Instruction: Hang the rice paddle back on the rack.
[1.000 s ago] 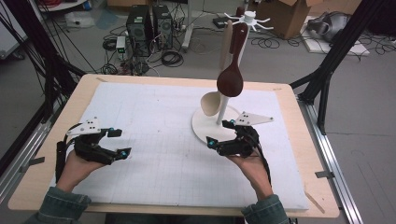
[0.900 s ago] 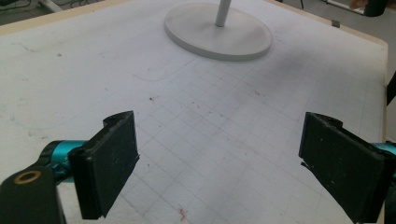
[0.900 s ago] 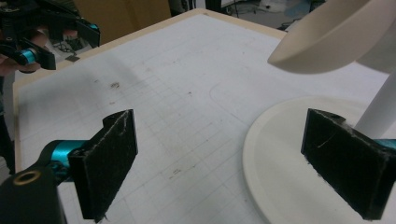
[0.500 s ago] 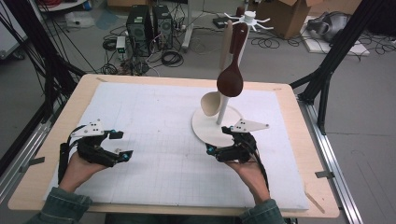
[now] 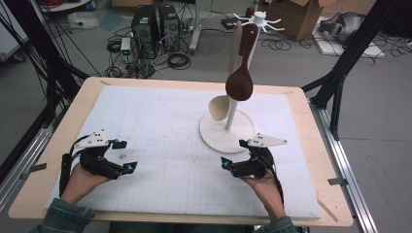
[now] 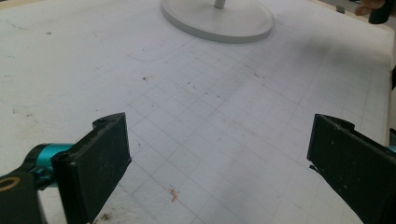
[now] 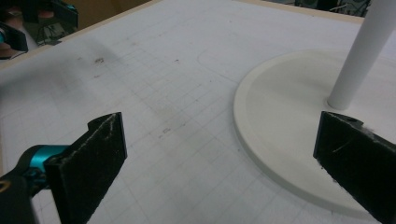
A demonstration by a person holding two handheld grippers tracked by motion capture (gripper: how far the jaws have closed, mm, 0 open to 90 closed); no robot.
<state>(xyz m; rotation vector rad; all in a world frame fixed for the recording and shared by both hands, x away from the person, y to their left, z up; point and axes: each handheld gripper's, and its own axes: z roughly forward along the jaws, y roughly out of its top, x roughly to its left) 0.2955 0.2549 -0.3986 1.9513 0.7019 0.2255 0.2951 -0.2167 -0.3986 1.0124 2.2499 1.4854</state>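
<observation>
White mat (image 5: 160, 126) bears stand (image 5: 227, 131) hanging two spoons (image 5: 238, 86).

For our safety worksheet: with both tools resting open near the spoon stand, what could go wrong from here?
1. The right tool lies close to the stand's round base; a careless forward reach might nudge the base and rock the stand.
2. The dark wooden spoon and the pale spoon hang from the stand's top hooks; a jolt could swing them or drop them.
3. The left tool has its jaws wide, so sweeping it across the white mat might snag the trailing cable.
</observation>
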